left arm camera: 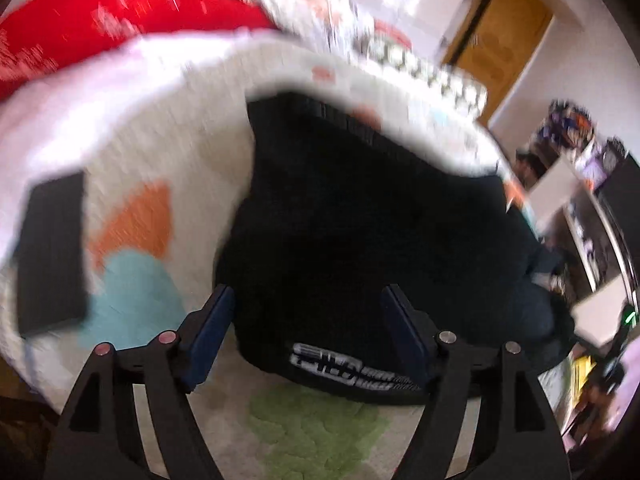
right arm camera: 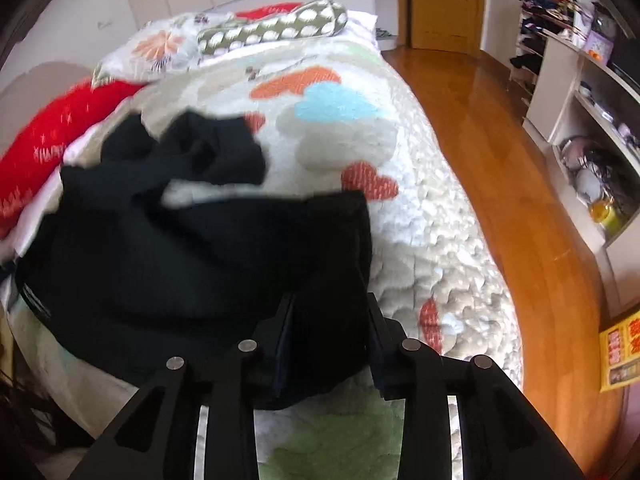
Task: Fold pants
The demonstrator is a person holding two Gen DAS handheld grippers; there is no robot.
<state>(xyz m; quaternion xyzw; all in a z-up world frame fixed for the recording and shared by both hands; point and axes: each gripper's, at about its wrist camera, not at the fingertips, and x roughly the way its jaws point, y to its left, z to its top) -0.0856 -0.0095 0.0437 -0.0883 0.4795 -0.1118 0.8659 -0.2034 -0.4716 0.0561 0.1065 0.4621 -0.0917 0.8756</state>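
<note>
Black fabric, the pants, is seen lying bunched on the bed, over a white quilt patterned with orange, blue and green patches. In the right wrist view one part of the pants is seen crumpled toward the far left, next to a red blanket, while the near part is spread flat toward the camera. The right tongs are seen with their jaws partly apart and a fold of the pants between them; whether the pads press on the cloth cannot be told. In the left wrist view, which is blurred, the left tongs are seen with jaws wide apart over the pants, nothing being gripped; a white printed label on the cloth is seen at the near edge between the fingers. A dark flat object is noted on the quilt to the left. A spotted bolster is recorded at the head of the bed, a wooden floor to the right, with a door and shelves beyond
</note>
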